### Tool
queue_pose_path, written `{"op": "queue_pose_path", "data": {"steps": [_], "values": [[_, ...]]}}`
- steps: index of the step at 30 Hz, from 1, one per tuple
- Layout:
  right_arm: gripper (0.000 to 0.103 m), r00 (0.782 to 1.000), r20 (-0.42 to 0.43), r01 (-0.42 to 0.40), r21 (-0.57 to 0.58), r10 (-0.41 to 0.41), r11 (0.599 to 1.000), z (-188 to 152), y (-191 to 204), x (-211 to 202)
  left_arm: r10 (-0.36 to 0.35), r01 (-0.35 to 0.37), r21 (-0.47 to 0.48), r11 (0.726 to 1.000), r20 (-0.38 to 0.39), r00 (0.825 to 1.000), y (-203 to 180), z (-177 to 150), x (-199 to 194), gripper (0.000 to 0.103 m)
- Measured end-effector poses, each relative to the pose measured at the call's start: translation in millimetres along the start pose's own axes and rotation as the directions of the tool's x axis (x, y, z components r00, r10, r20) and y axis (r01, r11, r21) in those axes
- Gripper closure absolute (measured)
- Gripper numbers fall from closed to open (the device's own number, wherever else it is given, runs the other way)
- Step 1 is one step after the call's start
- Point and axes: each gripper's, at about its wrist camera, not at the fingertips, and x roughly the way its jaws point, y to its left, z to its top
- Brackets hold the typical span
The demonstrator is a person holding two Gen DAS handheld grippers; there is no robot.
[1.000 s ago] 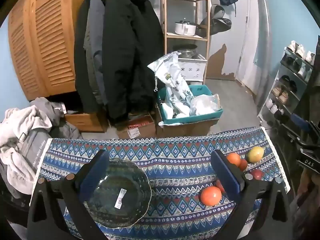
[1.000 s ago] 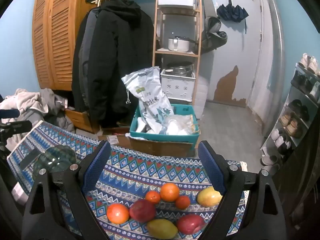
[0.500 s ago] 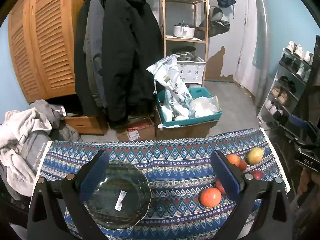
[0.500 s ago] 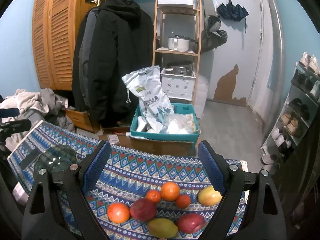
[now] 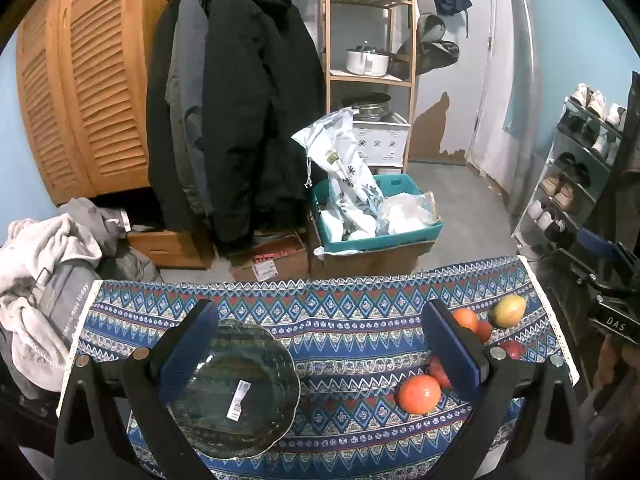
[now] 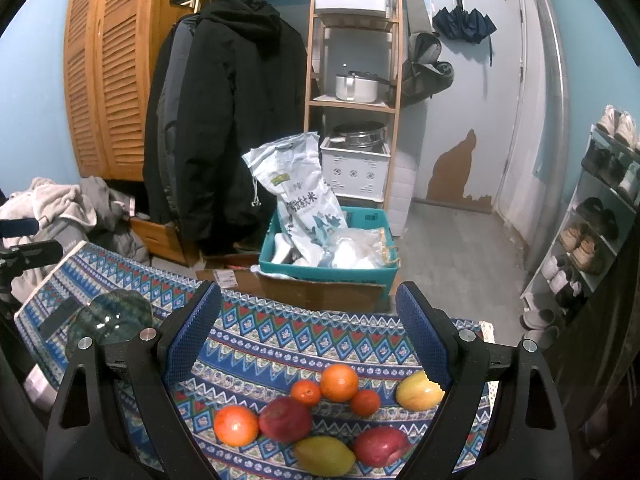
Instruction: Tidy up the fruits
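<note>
Eight fruits lie grouped at the right end of your counter, which is covered by a blue patterned cloth. In your right wrist view they sit between and just below the spread fingers of your right claw: a large orange at the back, a small orange and another small one either side of it, a yellow mango to the right partly behind the finger, an orange-red citrus on the left touching a dark red apple, and nearest the camera a second yellow mango beside a second red apple.

Your right claw is wide open with nothing between its pads, held above the fruit and not touching any of it.

Your left claw is also wide open and empty. It hangs over the left half of the counter, where a dark glass bowl rests (a white label shows on it, text too small to read). The bowl holds no fruit and its left edge is hidden behind the left finger. From this side you see the citrus near the right finger, with the other fruit partly hidden behind that finger.

Beyond the counter stands a teal crate on cardboard boxes, holding a white sack.
</note>
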Motion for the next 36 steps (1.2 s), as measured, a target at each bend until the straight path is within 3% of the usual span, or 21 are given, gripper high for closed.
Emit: {"op": "queue_pose_path", "data": {"steps": [36], "values": [[0.016,1.0,-0.004,0.0,-0.001,0.0,1.0,-1.5,-1.1,0.6,-0.001,0.001,0.0,1.0,-0.002,1.0,-2.9,-1.3,1.4,0.001]]}}
